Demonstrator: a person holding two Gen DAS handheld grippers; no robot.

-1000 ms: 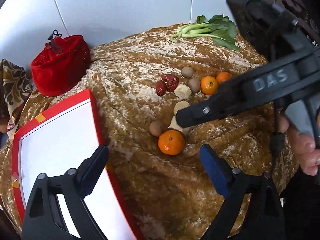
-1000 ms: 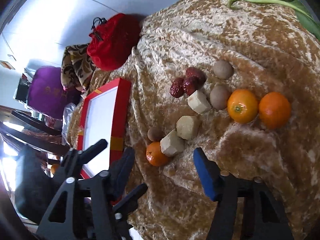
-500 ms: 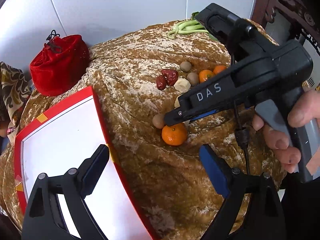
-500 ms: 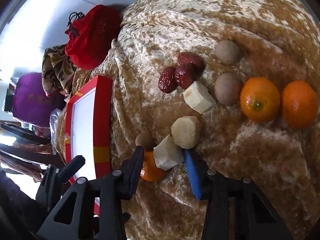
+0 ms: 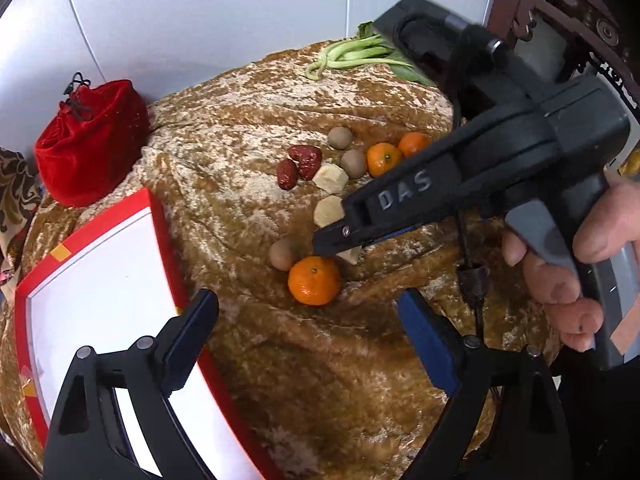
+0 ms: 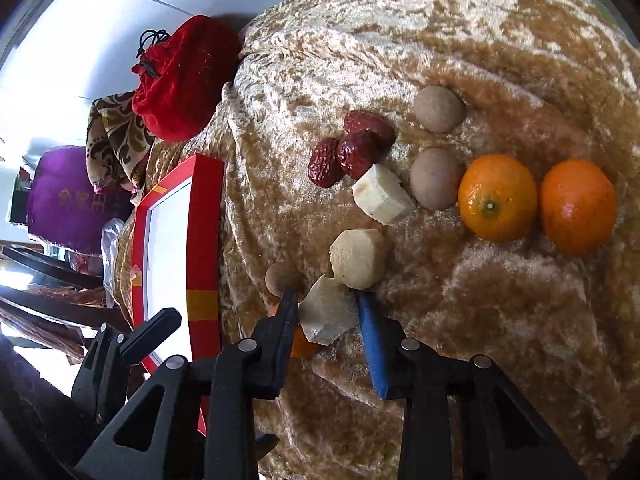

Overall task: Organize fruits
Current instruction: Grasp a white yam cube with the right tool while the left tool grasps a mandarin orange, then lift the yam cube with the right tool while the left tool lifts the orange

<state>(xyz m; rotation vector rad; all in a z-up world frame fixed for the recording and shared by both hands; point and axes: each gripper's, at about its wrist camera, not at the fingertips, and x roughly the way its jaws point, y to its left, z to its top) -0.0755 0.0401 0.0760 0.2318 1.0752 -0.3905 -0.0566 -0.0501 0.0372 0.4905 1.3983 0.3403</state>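
The right claw (image 6: 326, 304) straddles a pale cut chunk (image 6: 328, 314) near the desk's (image 6: 500, 340) front edge, fingers flanking it, contact unclear; the left claw (image 5: 308, 340) hangs apart above the front edge beside the red tray (image 5: 160, 216).

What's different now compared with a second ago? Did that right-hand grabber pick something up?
The right gripper moved forward and down to the nearest pale chunk, and its jaws narrowed from wide open to sit on either side of it. The chunk hasn't been lifted. The left gripper stayed open and empty; the oranges, red dates and tray didn't move.
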